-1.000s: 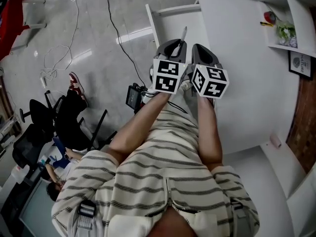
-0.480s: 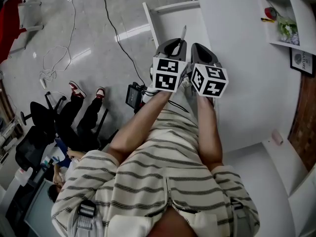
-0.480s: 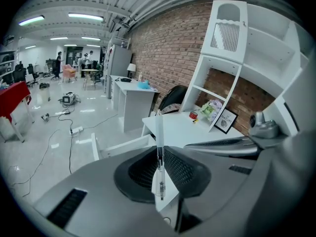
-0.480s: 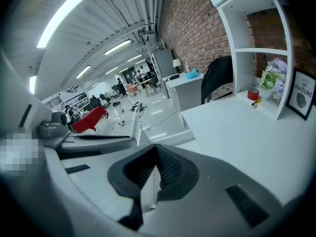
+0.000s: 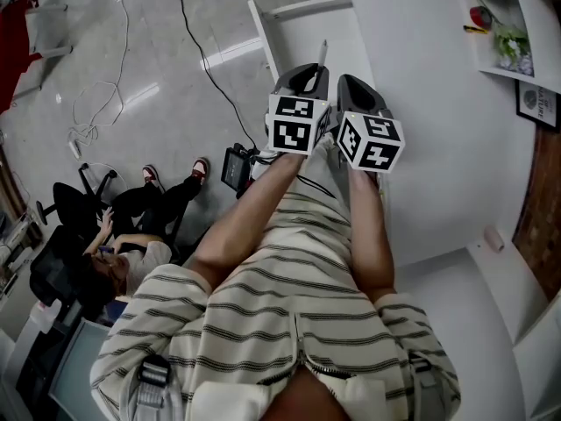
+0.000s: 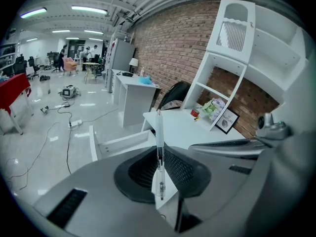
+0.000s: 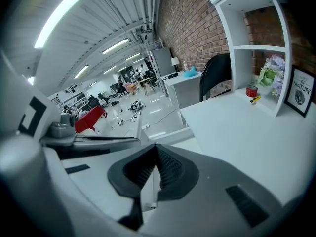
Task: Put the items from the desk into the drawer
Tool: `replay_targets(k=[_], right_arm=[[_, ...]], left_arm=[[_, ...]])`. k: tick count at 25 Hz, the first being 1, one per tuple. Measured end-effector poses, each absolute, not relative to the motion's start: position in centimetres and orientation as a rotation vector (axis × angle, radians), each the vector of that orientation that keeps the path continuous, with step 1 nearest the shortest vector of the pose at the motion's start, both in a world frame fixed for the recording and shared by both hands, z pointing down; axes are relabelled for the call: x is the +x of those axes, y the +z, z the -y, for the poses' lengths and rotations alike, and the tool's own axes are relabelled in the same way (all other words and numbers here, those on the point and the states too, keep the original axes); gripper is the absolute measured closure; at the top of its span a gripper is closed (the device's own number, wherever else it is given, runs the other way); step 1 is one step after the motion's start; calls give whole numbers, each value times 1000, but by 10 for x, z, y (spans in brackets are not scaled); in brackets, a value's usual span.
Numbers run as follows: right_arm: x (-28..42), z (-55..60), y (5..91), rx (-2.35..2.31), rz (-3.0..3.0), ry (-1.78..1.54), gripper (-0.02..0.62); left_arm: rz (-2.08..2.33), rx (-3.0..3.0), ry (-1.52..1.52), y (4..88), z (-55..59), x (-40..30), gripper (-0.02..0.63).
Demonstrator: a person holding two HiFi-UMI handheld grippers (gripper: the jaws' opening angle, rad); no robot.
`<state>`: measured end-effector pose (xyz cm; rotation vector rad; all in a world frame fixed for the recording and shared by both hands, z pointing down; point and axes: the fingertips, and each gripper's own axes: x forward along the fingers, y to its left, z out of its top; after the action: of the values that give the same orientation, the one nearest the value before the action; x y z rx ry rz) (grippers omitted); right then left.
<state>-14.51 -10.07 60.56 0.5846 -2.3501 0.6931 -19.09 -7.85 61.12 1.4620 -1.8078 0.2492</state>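
Observation:
A clear pen point(image 6: 159, 127) stands upright between the jaws of my left gripper point(image 6: 159, 154), which is shut on it. In the head view the pen point(image 5: 323, 53) sticks out past the left gripper point(image 5: 307, 73), over the open white drawer point(image 5: 294, 26). My right gripper point(image 5: 353, 84) is close beside the left one, over the near edge of the white desk point(image 5: 429, 121). Its jaws point(image 7: 154, 147) are shut with nothing between them. The drawer point(image 6: 121, 142) lies below and ahead of the pen.
A white shelf unit point(image 5: 513, 24) on the desk holds a red item point(image 5: 479, 14), flowers point(image 5: 511, 51) and a framed picture point(image 5: 536, 103). A small pale object point(image 5: 493, 239) lies near the desk's edge. Cables point(image 5: 188, 33), a black device point(image 5: 237, 172) and a seated person point(image 5: 131, 261) are on the floor at left.
The left gripper with the pen has sunk slightly towards the drawer. The right gripper has kept still. The person on the floor at left has shifted into view.

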Motion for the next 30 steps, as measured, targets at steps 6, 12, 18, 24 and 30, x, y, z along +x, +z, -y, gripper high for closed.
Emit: replay_targets(k=[6, 12, 18, 24, 30], right_arm=[[-144, 100, 608, 582, 2342, 693, 584], [-138, 98, 610, 591, 2327, 690, 583], [-129, 98, 608, 589, 2318, 684, 584], [-124, 104, 610, 586, 2315, 682, 584], [-125, 108, 616, 576, 2307, 680, 583]], left_arm=[[1767, 1448, 259, 623, 82, -189, 560], [1755, 1430, 260, 633, 85, -192, 560], [1740, 1403, 247, 641, 91, -188, 560], [1730, 1366, 247, 656, 97, -186, 560], [1719, 1330, 261, 675, 99, -189, 560]])
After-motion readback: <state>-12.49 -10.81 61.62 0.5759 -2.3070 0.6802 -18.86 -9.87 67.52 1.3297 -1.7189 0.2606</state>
